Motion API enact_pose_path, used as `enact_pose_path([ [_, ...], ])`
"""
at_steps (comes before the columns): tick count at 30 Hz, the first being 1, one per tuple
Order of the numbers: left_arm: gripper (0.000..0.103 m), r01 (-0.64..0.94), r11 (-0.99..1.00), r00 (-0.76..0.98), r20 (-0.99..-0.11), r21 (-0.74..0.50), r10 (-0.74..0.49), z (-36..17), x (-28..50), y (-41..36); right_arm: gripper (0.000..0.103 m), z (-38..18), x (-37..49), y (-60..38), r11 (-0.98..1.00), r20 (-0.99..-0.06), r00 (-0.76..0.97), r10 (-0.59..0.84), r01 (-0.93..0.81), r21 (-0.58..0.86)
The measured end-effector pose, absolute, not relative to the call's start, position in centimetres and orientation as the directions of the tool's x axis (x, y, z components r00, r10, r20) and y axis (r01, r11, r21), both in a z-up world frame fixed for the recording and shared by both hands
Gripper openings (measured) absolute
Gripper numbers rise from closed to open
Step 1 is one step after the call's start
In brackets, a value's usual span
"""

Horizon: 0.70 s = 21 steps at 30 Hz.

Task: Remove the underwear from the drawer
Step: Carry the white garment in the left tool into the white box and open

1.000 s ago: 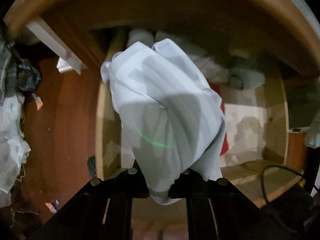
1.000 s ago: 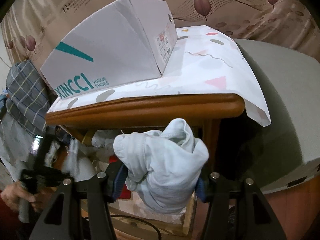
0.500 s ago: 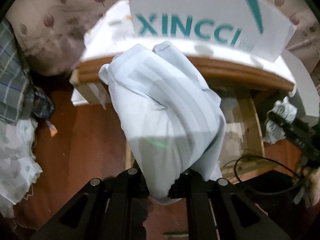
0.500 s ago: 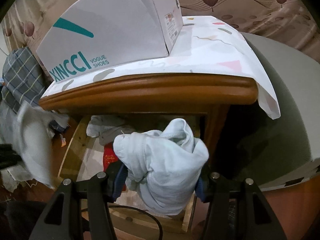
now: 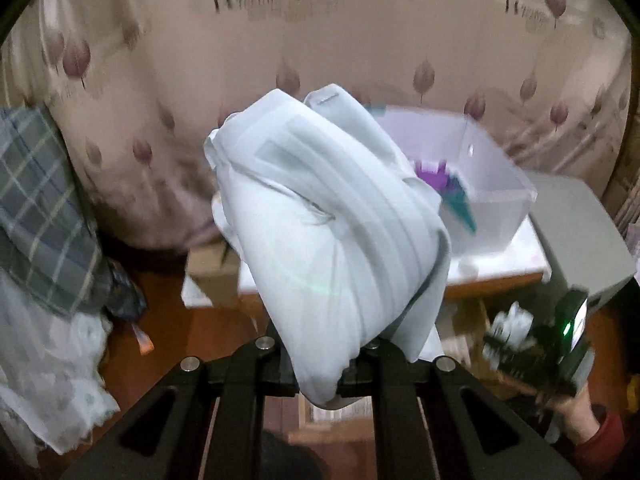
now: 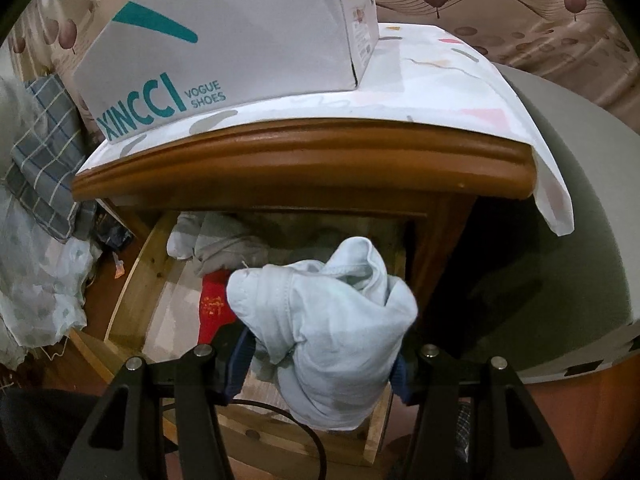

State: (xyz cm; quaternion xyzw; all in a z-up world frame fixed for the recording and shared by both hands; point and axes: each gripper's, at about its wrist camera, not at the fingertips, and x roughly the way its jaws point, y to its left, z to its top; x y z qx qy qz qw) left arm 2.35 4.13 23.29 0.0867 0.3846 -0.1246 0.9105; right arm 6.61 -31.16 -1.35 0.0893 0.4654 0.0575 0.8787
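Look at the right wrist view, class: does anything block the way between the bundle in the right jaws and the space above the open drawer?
Nothing visible does. The right gripper holds the pale blue underwear above the drawer; the nightstand top overhangs farther back, not above it.

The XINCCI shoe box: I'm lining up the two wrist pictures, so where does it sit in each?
Left wrist view: the shoe box lies right of centre, open top showing, partly hidden behind the pale striped underwear in the left hand-held gripper.
Right wrist view: the shoe box fills the upper left, its lettered side facing, on the nightstand.
Shared landmark: the leaf-print curtain.
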Motion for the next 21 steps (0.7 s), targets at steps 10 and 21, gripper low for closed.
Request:
enact_pose_path([
  [10,0.010,0.315,0.946,0.735,-0.649,0.075,-0.193,30.1,6.9,1.3,0.057,-1.4,6.4,-30.8,0.980,-0.809,0.560,0.177,-0.023,0.198],
  [21,0.011,0.335,0.941,0.705,-0.675,0.047,-0.218,28.9,16.0,-2.6,0.057,-1.5,6.6,-30.7,0.979,-0.812,0.555,0.181,-0.024,0.202],
])
